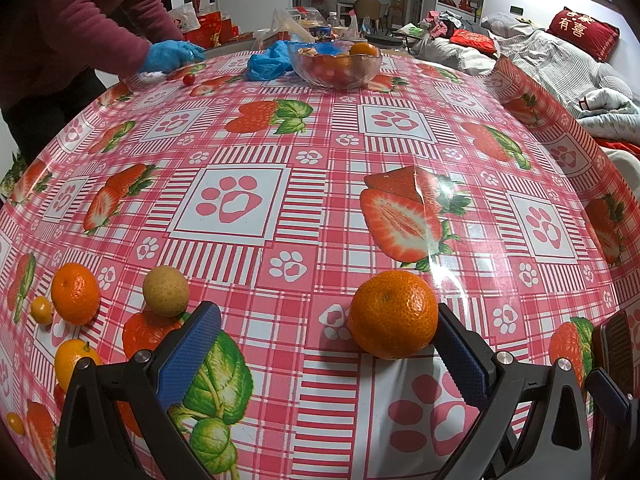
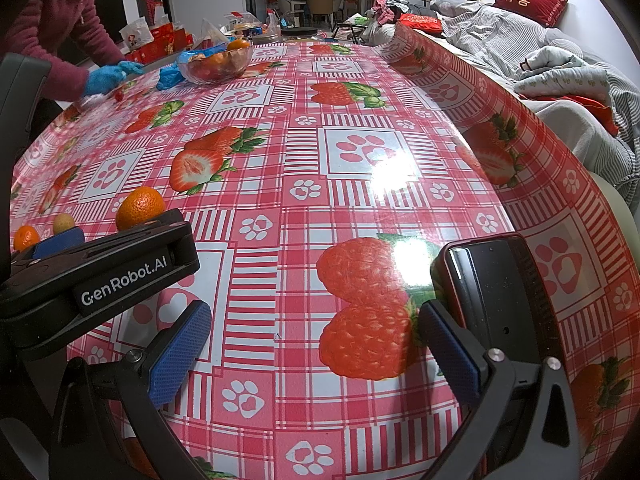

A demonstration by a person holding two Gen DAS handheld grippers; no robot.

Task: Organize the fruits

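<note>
My left gripper (image 1: 328, 354) stands open low over the strawberry tablecloth. A large mandarin (image 1: 393, 314) lies between its fingers, right against the right pad (image 1: 460, 360). To the left lie a second mandarin (image 1: 75, 293), a tan round fruit (image 1: 166, 290), a yellow-orange fruit (image 1: 73, 360) and small kumquats (image 1: 41, 310). A glass bowl (image 1: 334, 65) holding fruit stands at the far side. My right gripper (image 2: 312, 360) is open and empty over the cloth. In its view the left gripper's body (image 2: 100, 276) partly hides the large mandarin (image 2: 140, 208).
A person in a maroon sleeve with a blue glove (image 1: 170, 56) reaches onto the table at the far left. A blue bag (image 1: 269, 62) lies beside the bowl. A dark phone (image 2: 496, 292) rests by my right gripper's right finger. The cloth's right edge (image 2: 500, 128) curls up beside a bed.
</note>
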